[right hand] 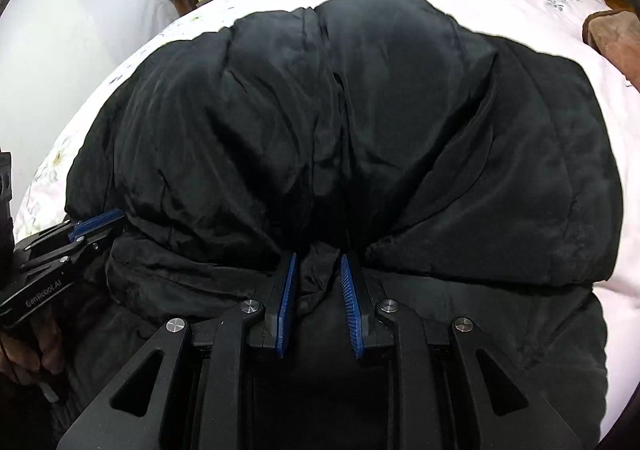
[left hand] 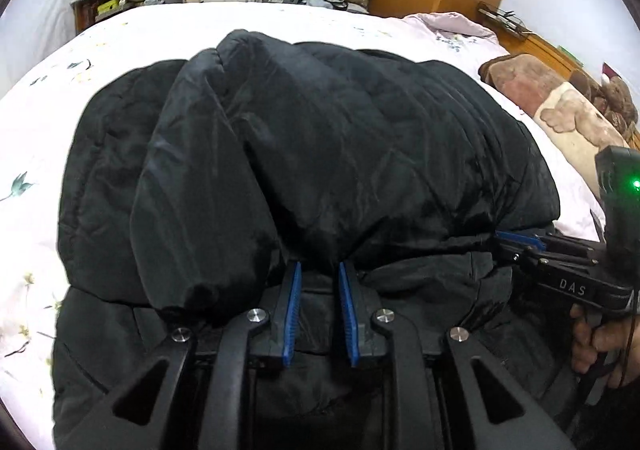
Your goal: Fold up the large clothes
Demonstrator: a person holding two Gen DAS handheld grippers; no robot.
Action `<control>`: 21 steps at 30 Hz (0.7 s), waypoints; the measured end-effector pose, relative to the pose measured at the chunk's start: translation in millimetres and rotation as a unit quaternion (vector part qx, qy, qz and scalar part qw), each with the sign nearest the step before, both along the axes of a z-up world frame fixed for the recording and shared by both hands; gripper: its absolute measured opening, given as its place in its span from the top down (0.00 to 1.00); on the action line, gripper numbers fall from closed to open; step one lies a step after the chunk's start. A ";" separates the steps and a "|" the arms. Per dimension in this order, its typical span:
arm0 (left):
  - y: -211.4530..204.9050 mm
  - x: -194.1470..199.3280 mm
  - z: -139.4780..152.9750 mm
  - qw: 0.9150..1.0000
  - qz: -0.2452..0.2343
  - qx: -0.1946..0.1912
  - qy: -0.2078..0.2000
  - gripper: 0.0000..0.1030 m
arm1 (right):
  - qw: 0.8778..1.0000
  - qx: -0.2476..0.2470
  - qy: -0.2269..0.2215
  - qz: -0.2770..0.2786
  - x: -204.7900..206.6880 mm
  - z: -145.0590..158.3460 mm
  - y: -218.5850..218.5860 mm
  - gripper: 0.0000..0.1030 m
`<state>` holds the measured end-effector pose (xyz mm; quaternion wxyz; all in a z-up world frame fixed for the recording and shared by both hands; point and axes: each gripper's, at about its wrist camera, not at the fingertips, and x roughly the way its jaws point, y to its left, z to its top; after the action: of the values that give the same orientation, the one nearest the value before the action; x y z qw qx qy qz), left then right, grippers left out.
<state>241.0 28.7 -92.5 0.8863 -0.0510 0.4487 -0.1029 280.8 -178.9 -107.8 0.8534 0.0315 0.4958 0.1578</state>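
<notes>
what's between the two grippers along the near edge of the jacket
Only black jacket fabric: its bunched edge runs from the left gripper to the right gripper, in both wrist views.

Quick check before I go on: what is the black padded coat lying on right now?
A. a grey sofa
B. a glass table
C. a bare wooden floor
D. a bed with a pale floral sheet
D: the black padded coat is spread over a bed whose pale sheet carries small flower and bird prints, visible on all sides of the coat in both wrist views.
</notes>
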 end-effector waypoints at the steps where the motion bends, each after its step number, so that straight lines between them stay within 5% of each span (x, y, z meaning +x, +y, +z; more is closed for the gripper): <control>1: -1.9 -1.7 5.9 1.000 0.001 0.002 0.002 0.79 | 1.000 0.000 0.001 -0.003 -0.6 5.1 0.1 0.78; 7: -6.4 -29.5 33.9 0.999 -0.024 -0.022 -0.029 0.79 | 0.998 0.030 -0.054 0.003 -37.7 59.3 -0.5 0.77; 10: -8.5 -22.4 5.0 1.000 -0.013 0.020 -0.001 0.80 | 0.999 0.021 -0.034 0.018 -34.2 43.9 14.1 0.77; 12: 1.0 -18.0 -14.8 1.000 -0.001 0.000 0.015 0.80 | 1.000 -0.003 -0.007 0.027 -27.3 17.0 18.2 0.77; 17: 1.3 -15.1 -20.1 1.000 -0.001 -0.002 0.015 0.80 | 1.000 0.019 0.004 0.018 -23.9 -2.9 14.0 0.78; 21: 2.3 -17.4 -3.3 1.000 -0.005 -0.001 0.026 0.80 | 1.000 0.012 0.008 0.020 -28.1 14.7 6.9 0.77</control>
<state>223.6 31.0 -95.7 0.8736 -0.0521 0.4719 -0.1064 252.8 -172.0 -93.1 0.8456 0.0331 0.5013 0.1802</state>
